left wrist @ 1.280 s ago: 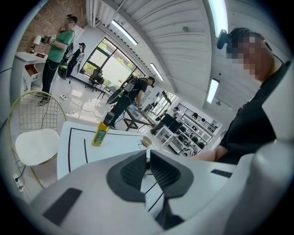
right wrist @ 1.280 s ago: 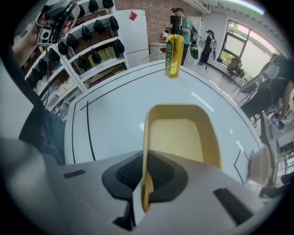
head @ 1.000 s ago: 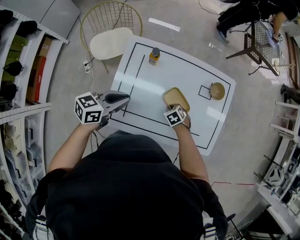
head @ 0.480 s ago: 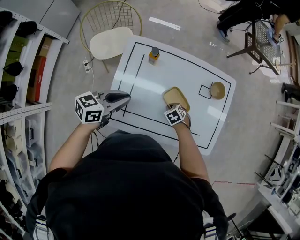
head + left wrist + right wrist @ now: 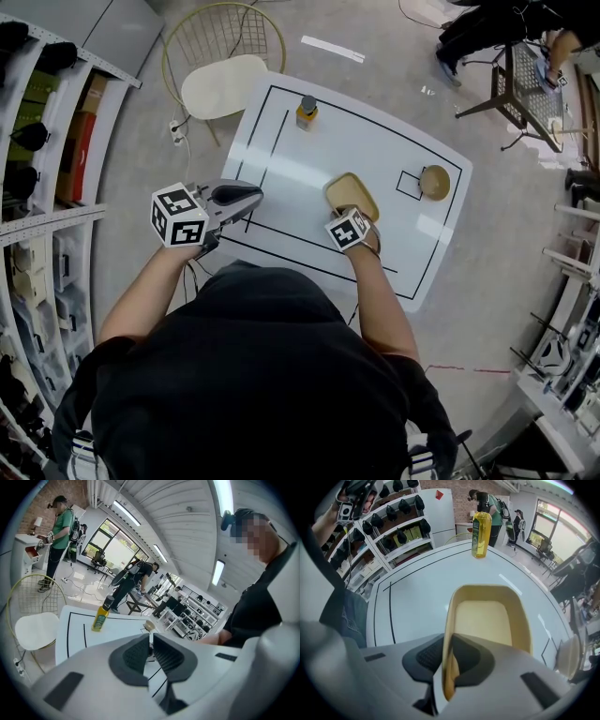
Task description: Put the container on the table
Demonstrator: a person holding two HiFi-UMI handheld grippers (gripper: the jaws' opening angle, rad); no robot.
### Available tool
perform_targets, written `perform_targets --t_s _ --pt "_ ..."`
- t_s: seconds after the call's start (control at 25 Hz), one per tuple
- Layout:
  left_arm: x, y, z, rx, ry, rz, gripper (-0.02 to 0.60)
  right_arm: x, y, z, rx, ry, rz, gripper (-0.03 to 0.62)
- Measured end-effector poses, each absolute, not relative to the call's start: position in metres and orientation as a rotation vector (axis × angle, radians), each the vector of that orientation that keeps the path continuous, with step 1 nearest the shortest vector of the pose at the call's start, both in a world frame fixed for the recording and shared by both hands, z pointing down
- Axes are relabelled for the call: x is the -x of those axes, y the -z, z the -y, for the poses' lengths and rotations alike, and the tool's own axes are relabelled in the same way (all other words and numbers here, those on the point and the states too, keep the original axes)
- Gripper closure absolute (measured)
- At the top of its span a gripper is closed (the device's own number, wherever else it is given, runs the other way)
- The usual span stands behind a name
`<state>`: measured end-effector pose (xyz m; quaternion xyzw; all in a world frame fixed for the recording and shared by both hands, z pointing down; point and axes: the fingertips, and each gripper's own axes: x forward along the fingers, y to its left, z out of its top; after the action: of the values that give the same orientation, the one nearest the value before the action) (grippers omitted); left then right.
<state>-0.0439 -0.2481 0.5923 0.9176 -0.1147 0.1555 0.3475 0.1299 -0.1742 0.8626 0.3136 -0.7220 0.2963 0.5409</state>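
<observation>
The container, a shallow tan rectangular tray, rests flat on the white table inside its black outline. My right gripper points steeply down at the tray's near end. In the right gripper view the container's near rim stands between the dark pads of my right gripper, whose jaws are opening and have eased off the rim. My left gripper hovers over the table's left front edge, shut and holding nothing. In its own view the left gripper has its pads nearly together.
A yellow bottle stands at the table's far side, and a tan bowl sits by a small square mark on the right. A wire chair stands beyond the far left corner. Shelving lines the left wall.
Nothing has visibly moved in the head view; both grippers and the container stay where they were.
</observation>
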Motion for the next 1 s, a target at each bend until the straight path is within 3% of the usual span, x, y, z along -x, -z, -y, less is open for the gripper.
perform_targets --t_s 0.36,1.0 --pt "0.036 -0.585 0.239 -2.381 -0.409 0.316 0.551 -0.135 -0.857 0.176 -0.736 -0.691 1.736 0.47" --pt "0.011 -0.564 0.206 -2.421 -0.404 0.312 0.551 -0.153 -0.812 0.164 -0.793 -0.666 1.816 0.456"
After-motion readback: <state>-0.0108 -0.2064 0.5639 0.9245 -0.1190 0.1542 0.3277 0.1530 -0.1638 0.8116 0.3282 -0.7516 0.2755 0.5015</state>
